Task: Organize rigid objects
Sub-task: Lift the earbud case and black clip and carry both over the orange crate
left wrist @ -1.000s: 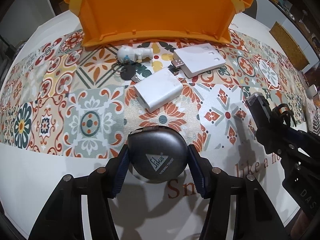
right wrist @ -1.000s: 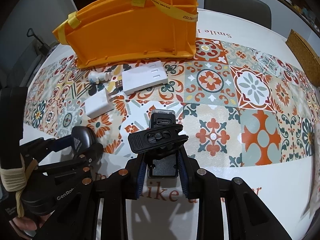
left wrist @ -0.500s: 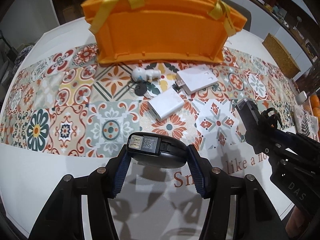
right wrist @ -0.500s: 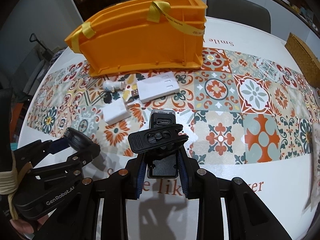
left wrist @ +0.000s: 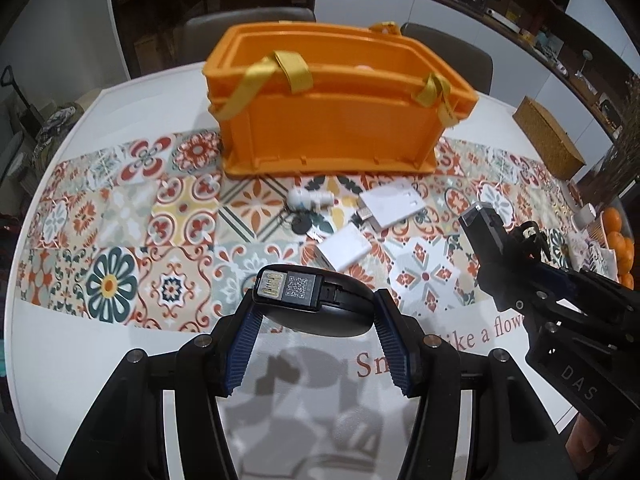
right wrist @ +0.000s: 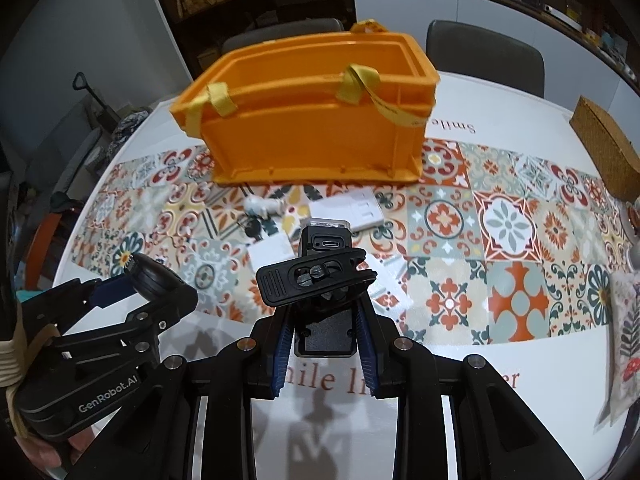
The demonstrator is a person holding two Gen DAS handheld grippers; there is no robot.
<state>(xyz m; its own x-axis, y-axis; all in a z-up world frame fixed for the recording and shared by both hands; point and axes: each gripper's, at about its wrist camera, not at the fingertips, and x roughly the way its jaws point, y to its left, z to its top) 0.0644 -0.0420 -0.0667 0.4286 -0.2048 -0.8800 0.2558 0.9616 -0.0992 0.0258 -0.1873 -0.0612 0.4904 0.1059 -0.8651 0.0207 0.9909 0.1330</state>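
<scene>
The left gripper (left wrist: 316, 312) clamps a dark round case (left wrist: 316, 306) above the table (left wrist: 80, 360). The right gripper (right wrist: 324, 320) grips a black clip device (right wrist: 320, 276), also lifted. A white charger (left wrist: 344, 246), adapter (left wrist: 394, 208), figurine (left wrist: 308, 199) and keys (left wrist: 300, 224) lie before the orange crate (left wrist: 328, 120).

An orange plastic crate (left wrist: 332, 120) stands on the counter (left wrist: 80, 360); before it lie a white figurine keychain (left wrist: 310, 200) and two white rectangular boxes (left wrist: 394, 206).
</scene>
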